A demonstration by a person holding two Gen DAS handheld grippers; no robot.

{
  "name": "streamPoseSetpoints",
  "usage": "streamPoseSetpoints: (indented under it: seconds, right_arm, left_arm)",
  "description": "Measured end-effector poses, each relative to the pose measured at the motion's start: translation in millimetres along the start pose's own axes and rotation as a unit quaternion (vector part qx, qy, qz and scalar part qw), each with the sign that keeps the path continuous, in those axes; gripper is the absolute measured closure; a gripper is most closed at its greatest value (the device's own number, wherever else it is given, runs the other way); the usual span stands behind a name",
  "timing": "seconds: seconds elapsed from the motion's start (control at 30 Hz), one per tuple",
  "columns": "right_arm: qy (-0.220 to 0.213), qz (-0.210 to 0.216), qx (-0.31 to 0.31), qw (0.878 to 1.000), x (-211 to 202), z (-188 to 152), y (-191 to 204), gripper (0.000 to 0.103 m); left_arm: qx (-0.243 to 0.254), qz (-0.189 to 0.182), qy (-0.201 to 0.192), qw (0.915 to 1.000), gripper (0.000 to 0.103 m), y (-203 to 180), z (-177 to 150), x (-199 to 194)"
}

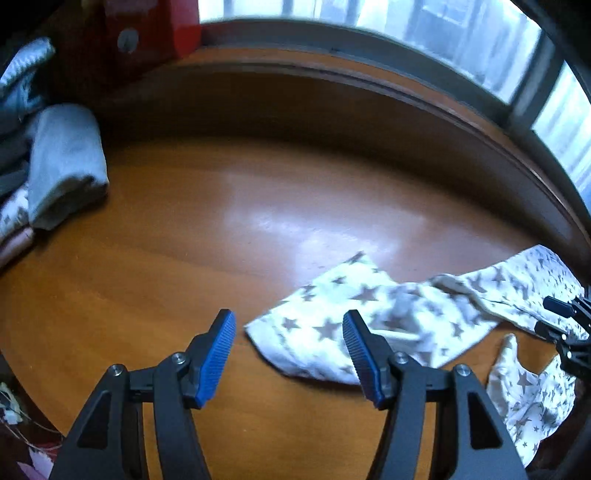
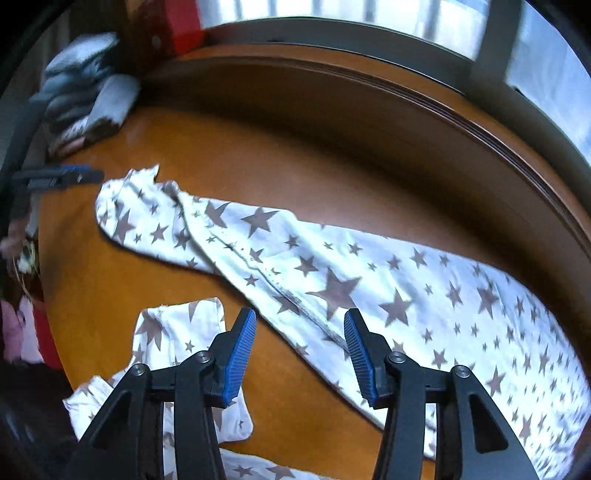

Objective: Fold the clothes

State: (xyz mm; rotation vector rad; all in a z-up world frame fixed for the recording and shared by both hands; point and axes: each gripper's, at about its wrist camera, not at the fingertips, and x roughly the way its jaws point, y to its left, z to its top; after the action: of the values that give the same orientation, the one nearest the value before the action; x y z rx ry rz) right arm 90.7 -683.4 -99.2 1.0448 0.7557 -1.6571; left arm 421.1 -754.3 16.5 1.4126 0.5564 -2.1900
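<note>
A white garment with grey stars (image 1: 373,317) (image 2: 332,273) lies rumpled on the wooden table (image 1: 221,229) (image 2: 295,177). In the left wrist view my left gripper (image 1: 290,354) is open above the table, with the garment's near-left end just past its right finger. In the right wrist view my right gripper (image 2: 299,354) is open, hovering over the garment's long seam; nothing is between its blue pads (image 2: 240,354). A second part of the starred cloth (image 2: 173,350) lies crumpled under its left finger. The other gripper shows at the edge of each view (image 1: 565,321) (image 2: 59,177).
A stack of folded clothes (image 1: 59,166) (image 2: 85,96) sits at the table's far left, beside a red object (image 1: 155,33). A raised wooden ledge (image 1: 332,92) and a window (image 1: 461,37) run along the far side. Bare tabletop lies between the stack and the garment.
</note>
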Motion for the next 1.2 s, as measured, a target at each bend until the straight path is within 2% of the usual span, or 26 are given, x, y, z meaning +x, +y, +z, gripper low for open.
streamPoseSetpoints:
  seconds: [0.07,0.2,0.33,0.37,0.43,0.47,0.53,0.57,0.6,0.63,0.77,0.93,1.1,1.2]
  right_arm:
    - [0.005,0.001,-0.015,1.000,5.2,4.0,3.3,0.053]
    - [0.015,0.004,-0.040,0.999,16.6,12.6,8.3,0.053]
    - [0.023,0.013,-0.041,0.999,24.1,14.2,6.2,0.054]
    - [0.025,0.015,-0.040,0.999,25.7,14.2,5.1,0.054]
    - [0.030,0.019,-0.036,0.999,29.6,13.5,1.5,0.055]
    - [0.034,0.021,-0.033,0.999,32.4,13.0,-0.6,0.056]
    - [0.033,0.018,-0.029,0.999,35.0,12.9,-3.4,0.070]
    - [0.029,0.015,-0.029,0.999,34.8,13.9,-4.7,0.074]
    - [0.025,0.013,-0.027,0.999,34.7,15.1,-6.2,0.088]
    - [0.022,0.014,-0.022,0.999,34.2,16.4,-8.4,0.094]
    - [-0.028,0.011,0.022,0.999,10.6,20.7,-26.7,0.097]
    - [-0.097,0.011,0.081,0.992,-28.9,22.4,-51.6,0.097]
    - [-0.094,0.025,0.093,0.991,-36.6,16.4,-39.9,0.097]
    - [-0.087,0.042,0.087,0.991,-40.8,6.9,-24.3,0.097]
  left_arm:
    - [0.017,-0.003,0.014,0.9998,0.045,-4.9,4.0,8.6]
    - [0.097,-0.005,0.035,0.9946,0.045,-35.4,17.0,25.0]
    - [0.125,-0.006,0.039,0.9914,0.046,-56.3,24.2,38.0]
    - [0.121,-0.009,0.031,0.9921,0.049,-56.5,23.3,33.9]
    - [0.115,-0.015,0.014,0.9931,0.066,-56.8,21.7,25.7]
    - [0.112,-0.018,0.006,0.9935,0.079,-57.0,20.8,21.6]
    - [0.106,-0.024,-0.010,0.9940,0.090,-57.3,19.1,13.5]
    - [0.103,-0.027,-0.018,0.9941,0.090,-57.5,18.3,9.4]
    - [0.100,-0.030,-0.026,0.9942,0.090,-57.7,17.5,5.3]
    - [0.097,-0.033,-0.035,0.9942,0.090,-57.9,16.6,1.2]
    - [0.060,-0.042,-0.040,0.9965,0.090,-49.2,-3.4,-5.0]
    - [0.013,-0.052,-0.046,0.9975,0.090,-37.8,-29.5,-12.1]
    - [-0.034,-0.062,-0.051,0.9962,0.090,-26.4,-55.5,-19.3]
    - [-0.062,-0.083,-0.028,0.9943,0.090,-20.8,-66.6,-8.1]
